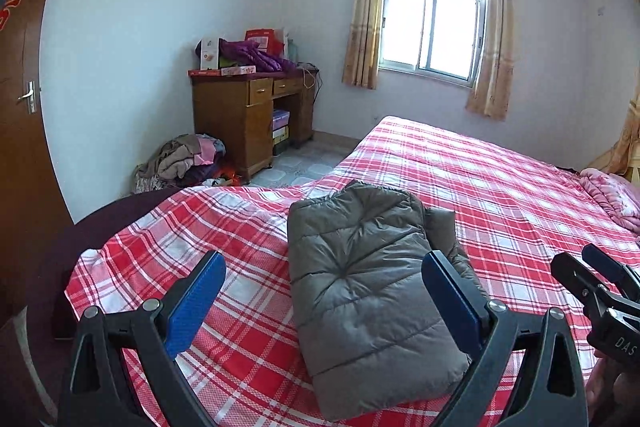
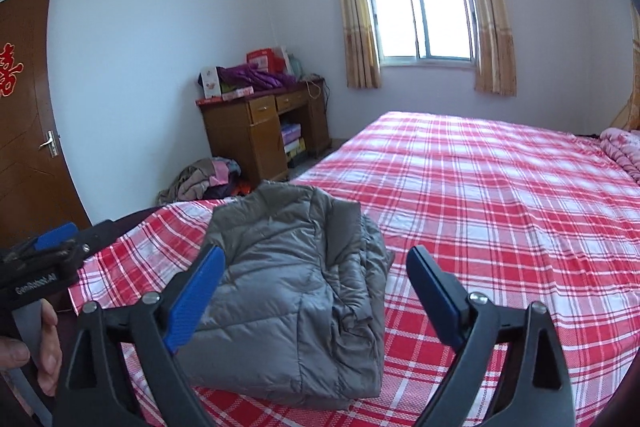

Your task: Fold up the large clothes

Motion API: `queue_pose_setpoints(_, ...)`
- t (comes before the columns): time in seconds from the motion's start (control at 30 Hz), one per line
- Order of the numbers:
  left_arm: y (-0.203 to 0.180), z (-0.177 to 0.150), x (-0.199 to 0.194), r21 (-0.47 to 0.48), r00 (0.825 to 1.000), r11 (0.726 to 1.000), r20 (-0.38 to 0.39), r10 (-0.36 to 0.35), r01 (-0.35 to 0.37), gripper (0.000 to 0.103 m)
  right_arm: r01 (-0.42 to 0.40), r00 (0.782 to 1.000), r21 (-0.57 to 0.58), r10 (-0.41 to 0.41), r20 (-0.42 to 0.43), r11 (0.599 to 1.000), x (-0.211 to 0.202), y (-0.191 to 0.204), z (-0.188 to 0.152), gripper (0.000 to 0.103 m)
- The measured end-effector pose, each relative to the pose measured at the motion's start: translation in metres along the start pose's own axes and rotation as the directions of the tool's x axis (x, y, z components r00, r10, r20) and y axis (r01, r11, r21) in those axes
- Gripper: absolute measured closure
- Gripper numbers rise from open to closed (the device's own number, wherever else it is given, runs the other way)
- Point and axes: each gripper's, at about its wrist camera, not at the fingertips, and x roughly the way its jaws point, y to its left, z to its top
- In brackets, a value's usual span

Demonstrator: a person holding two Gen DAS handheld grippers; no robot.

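Your folded grey puffer jacket [image 1: 368,299] lies on the red plaid bed [image 1: 500,187], near the bed's front corner, with 1 bunched edge along its window-facing side. Your left tool [image 1: 324,291] hangs above the jacket with its blue pads spread wide and nothing between them. Your right tool [image 2: 316,287] is just beside the jacket, also spread wide and gripping nothing. Beyond the jacket, a wooden desk [image 2: 248,131] stands against the far wall, a heap of clothes [image 2: 204,179] on the floor beside it.
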Motion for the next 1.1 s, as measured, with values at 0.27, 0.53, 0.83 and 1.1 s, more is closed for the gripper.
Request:
queue_pose_setpoints(0.27,-0.002,0.000,-0.004,0.007,1.000,1.000,0.010,-0.002,0.002,0.004,-0.003,1.000,-0.013,0.003,0.019,1.000,-0.007,0.006,0.000,0.008)
queue_pose_setpoints(0.53,-0.005,-0.002,-0.002,0.018,1.000,1.000,0.002,-0.002,0.002,0.004,-0.005,1.000,-0.002,0.005,0.025,1.000,-0.012,0.003,0.000,0.007)
queue_pose_setpoints(0.83,-0.002,-0.002,-0.002,0.013,1.000,1.000,0.006,0.005,-0.005,0.004,-0.014,1.000,-0.005,0.014,0.021,1.000,-0.014,0.004,-0.003,0.007)
queue_pose_setpoints(1.1,-0.002,-0.003,-0.002,0.013,1.000,1.000,0.005,0.004,-0.004,0.004,-0.015,1.000,-0.002,0.015,0.019,1.000,-0.013,0.004,-0.003,0.007)
